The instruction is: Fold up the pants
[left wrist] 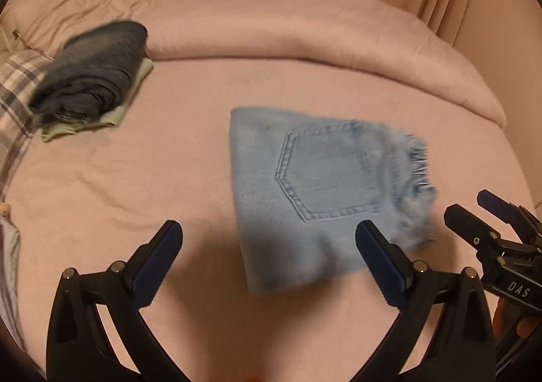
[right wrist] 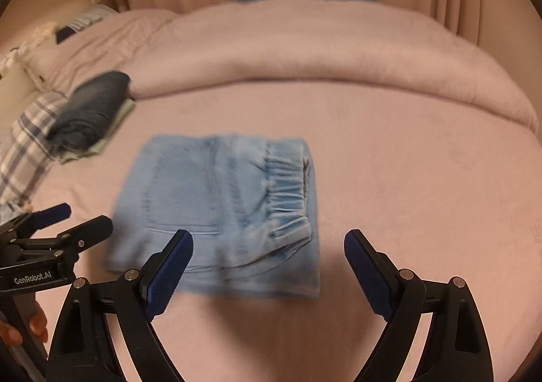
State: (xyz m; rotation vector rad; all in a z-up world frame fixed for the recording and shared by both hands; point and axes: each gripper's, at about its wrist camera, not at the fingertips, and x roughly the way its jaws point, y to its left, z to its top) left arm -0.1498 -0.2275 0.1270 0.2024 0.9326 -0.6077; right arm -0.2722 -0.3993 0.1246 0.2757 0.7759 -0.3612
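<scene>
Left wrist view: the left gripper (left wrist: 269, 260) stands with its jaws spread as wide as they go, nothing between the pads and nothing held. The light-blue pants (left wrist: 318, 192), folded into a compact packet, lie flat on the pink bedspread (left wrist: 135, 199) at about twelve to one o'clock from the claw, with the packet's near edge just past the fingertips; the right-hand pad overlaps its near corner in the picture, though whether it touches cannot be told. The back pocket faces up, and the elastic waistband end points toward three o'clock. The packet is only a little longer than it is wide, its longer run going from eleven toward five o'clock. The right gripper (left wrist: 474, 212) shows at four o'clock, close by the waistband end. A stack of folded dark jeans (left wrist: 95, 70) sits well apart at ten o'clock.

Right wrist view: the right gripper (right wrist: 269, 263) is likewise wide apart and empty. The pants (right wrist: 220, 212) lie at eleven to twelve o'clock, with the waistband at the packet's right side, nearest this claw's centre line. The left gripper (right wrist: 67, 219) shows at nine o'clock, beside the packet's left edge. The dark stack (right wrist: 91, 107) lies at ten o'clock.

Judging by this, the fold looks finished; either claw is about equally near, one per side.
</scene>
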